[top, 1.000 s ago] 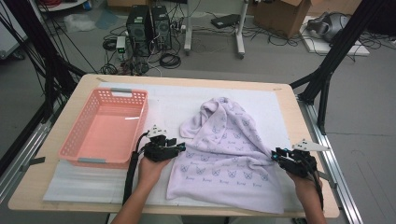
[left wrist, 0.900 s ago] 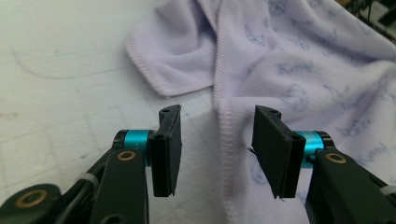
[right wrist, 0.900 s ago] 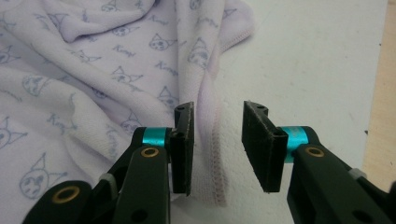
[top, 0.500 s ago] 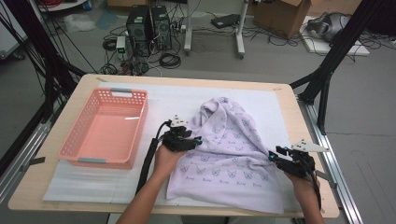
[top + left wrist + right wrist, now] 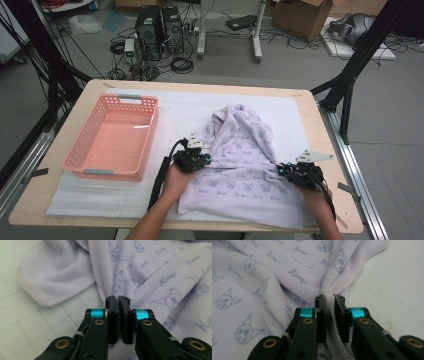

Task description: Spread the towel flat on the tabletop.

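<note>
The purple towel [image 5: 245,165] lies rumpled on the white mat [image 5: 100,195] on the desk [image 5: 310,120], to the right of the pink basket [image 5: 112,137]. The left tongs [image 5: 192,159] have just been closing and now pinch the towel's left edge, with the hem squeezed tight between the jaws. The right tongs [image 5: 295,172] have just been closing too, and they bite the right edge, with a fold of cloth between the jaws. The bites look small, right at the hem. If the hands pull apart too hard or too fast, I think the thin edge could slip out of one pair of tongs and the towel would flop back down. Also, the far part of the towel is bunched up, so a lift could drag it into a twist instead of spreading it flat.
</note>
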`<state>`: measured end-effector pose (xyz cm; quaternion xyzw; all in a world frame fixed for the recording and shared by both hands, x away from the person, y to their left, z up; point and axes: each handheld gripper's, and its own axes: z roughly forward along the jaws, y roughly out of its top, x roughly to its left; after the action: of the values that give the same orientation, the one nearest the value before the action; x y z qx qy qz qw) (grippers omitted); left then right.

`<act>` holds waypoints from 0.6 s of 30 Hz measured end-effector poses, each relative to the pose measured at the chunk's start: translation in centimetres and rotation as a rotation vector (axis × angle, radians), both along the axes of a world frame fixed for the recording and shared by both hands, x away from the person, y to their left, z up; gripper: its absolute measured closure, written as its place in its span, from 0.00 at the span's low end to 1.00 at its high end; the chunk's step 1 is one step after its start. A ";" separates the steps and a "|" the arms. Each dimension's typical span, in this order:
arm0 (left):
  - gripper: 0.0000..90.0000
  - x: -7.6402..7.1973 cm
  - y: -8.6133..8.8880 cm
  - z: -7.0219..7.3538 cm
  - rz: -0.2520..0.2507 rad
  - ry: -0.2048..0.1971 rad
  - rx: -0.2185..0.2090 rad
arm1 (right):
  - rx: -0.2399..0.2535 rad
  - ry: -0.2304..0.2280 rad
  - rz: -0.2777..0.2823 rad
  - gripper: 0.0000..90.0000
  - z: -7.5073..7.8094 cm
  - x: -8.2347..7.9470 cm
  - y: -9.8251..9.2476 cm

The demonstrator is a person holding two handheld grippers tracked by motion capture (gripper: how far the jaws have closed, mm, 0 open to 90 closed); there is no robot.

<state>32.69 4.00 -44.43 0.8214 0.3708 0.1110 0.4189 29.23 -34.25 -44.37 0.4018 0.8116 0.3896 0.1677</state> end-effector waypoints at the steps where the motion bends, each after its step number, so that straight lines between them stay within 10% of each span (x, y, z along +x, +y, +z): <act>1: 0.96 -0.6 0.2 0.0 -0.002 -0.014 -0.012 | 0.014 0.008 0.005 0.92 0.1 -0.3 -0.1; 11: 0.96 -6.2 3.3 0.1 -0.060 -0.024 -0.087 | 0.029 0.086 0.111 0.91 0.9 -4.2 0.2; 18: 0.52 -3.2 3.8 1.7 0.001 -0.038 -0.168 | 0.101 -0.045 0.038 0.64 2.6 -4.2 -0.8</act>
<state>29.47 7.83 -42.76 0.7808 0.3711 0.0953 0.4935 25.03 -35.05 -41.81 0.3854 0.7944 0.4420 0.1582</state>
